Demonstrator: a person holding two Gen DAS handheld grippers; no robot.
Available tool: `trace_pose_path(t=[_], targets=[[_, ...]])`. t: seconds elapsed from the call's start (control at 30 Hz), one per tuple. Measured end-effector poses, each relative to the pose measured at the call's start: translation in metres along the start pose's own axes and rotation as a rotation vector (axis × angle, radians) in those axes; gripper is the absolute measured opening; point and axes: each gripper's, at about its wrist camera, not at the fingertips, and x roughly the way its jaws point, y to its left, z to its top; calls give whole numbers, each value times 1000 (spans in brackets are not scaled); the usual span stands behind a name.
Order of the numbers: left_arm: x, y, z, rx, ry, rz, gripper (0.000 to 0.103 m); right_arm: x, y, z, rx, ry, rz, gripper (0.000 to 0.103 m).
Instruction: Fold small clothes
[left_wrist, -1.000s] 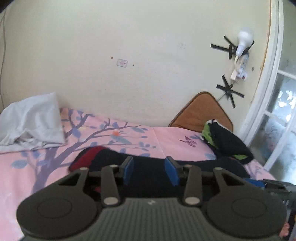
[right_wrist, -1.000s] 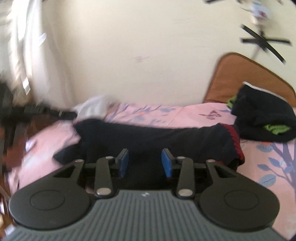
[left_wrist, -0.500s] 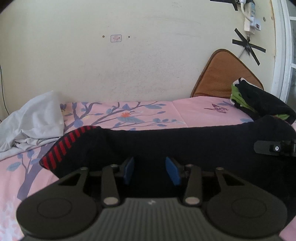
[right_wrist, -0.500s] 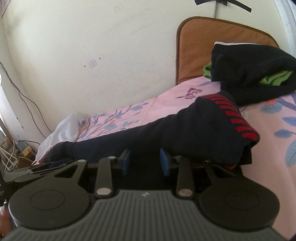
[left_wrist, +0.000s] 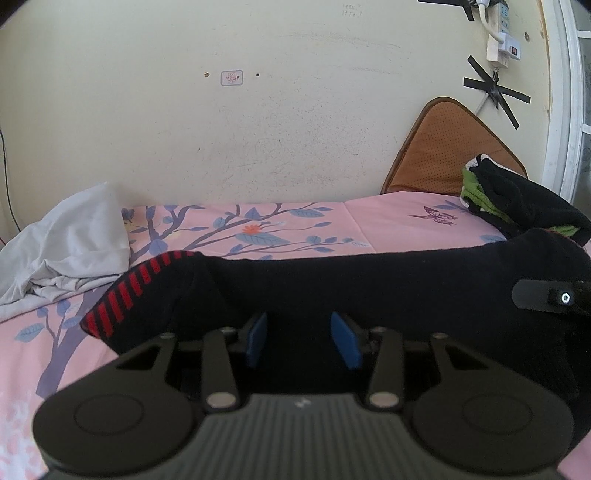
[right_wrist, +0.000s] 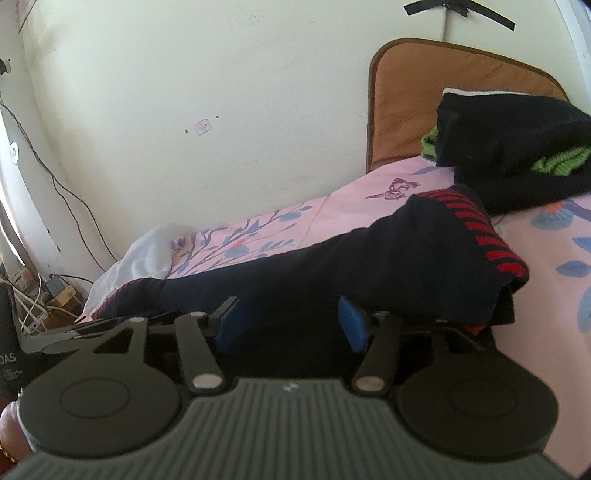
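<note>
A dark navy garment (left_wrist: 369, 284) with red-striped cuffs lies stretched across the pink floral bed sheet (left_wrist: 258, 229). My left gripper (left_wrist: 301, 339) is open right at its near edge, close to the left cuff (left_wrist: 125, 291). My right gripper (right_wrist: 291, 323) is open at the garment's (right_wrist: 369, 266) near edge, by the right cuff (right_wrist: 487, 236). The blue pads (left_wrist: 345, 341) stand apart, with dark cloth between them. The right gripper's body shows at the right edge of the left wrist view (left_wrist: 546, 297).
A white cloth (left_wrist: 66, 247) is bunched at the left of the bed. A black and green pile of clothes (left_wrist: 517, 199) sits at the right against a brown cushion (left_wrist: 443, 147). The wall is close behind. Cables and plugs (right_wrist: 40, 295) lie on the floor at left.
Both grippers have dropped lower and come closer to the garment's near edge. The garment now spans the view, stretched flatter. The jaws have stayed open.
</note>
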Motion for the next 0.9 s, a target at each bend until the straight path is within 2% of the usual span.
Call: trace_pose_path(t=[0.13,0.23,0.37,0.47,0.63,0.7,0.73,0.8,0.83,0.87,0.9], targets=[[0,1,0,-8,-1,-8,41,-4,4,-2,-23,-15,-8,72],[-1,1,0,-12,-3,-14,45,-13,7,-4,-48,-68,-48,87],[-1,0,0,-9,-3,-23,52,-21,0,-4,-4,-130,-109,88],[-1,0,0,-7,-1,-35,56,-18,-5,-3,13,-108,-118,89],[0,1,0,-18,2,-48,59,-8,2,-2,-42,-43,-131,94],[0,1,0,-17,5,-57,64,-6,2,-2,-53,-31,-128,97],[1,1,0,-18,8,-66,70,-5,3,-2,-58,-25,-130,97],[2,0,0,-20,15,-94,85,-3,6,-3,-76,-14,-139,100],[3,0,0,-19,24,-112,101,-2,8,-3,-88,-8,-146,100],[5,-2,1,-8,40,-135,103,0,10,-3,-99,-2,-153,100],[5,-4,1,4,43,-122,103,1,12,-4,-112,3,-163,101]])
